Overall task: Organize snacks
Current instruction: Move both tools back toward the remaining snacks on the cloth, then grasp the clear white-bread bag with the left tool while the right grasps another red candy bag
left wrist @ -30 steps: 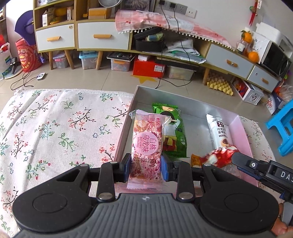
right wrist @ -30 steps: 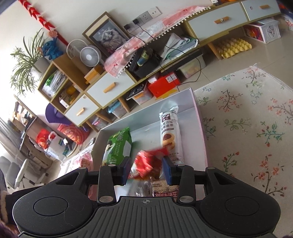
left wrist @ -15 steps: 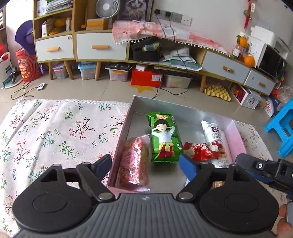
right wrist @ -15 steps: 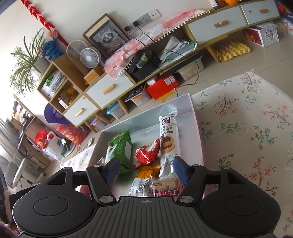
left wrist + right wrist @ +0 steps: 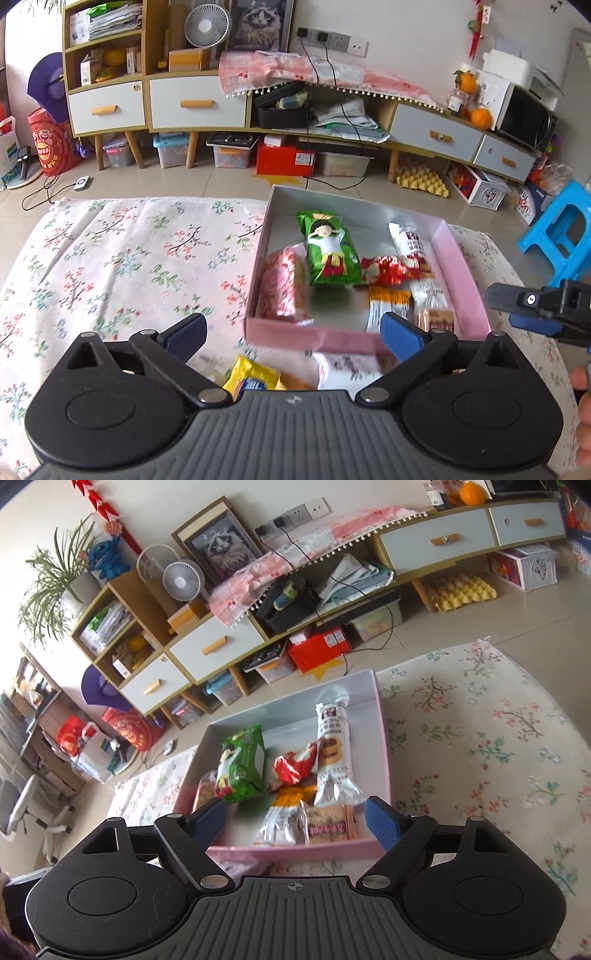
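Observation:
A pink box (image 5: 463, 266) (image 5: 386, 738) on the floral cloth holds several snacks: a pink packet (image 5: 282, 286), a green packet (image 5: 330, 253) (image 5: 242, 762), a red packet (image 5: 386, 269) (image 5: 293, 764), a long white packet (image 5: 410, 240) (image 5: 332, 749), an orange-white sachet (image 5: 386, 306) and a cracker pack (image 5: 328, 825). My left gripper (image 5: 293, 334) is open and empty above the box's near wall. My right gripper (image 5: 293, 821) is open and empty over the box's near end; it also shows in the left wrist view (image 5: 539, 306). A yellow packet (image 5: 251, 376) and a white packet (image 5: 345, 369) lie on the cloth under my left gripper.
The floral cloth (image 5: 129, 258) (image 5: 498, 738) spreads left and right of the box. Beyond it are tiled floor, a long cabinet (image 5: 229, 99) with storage bins under it, and a blue stool (image 5: 561, 236) at the right.
Both grippers opened: the left let go of the pink packet, the right of the red packet. Both packets now lie in the box. Both grippers pulled back and up.

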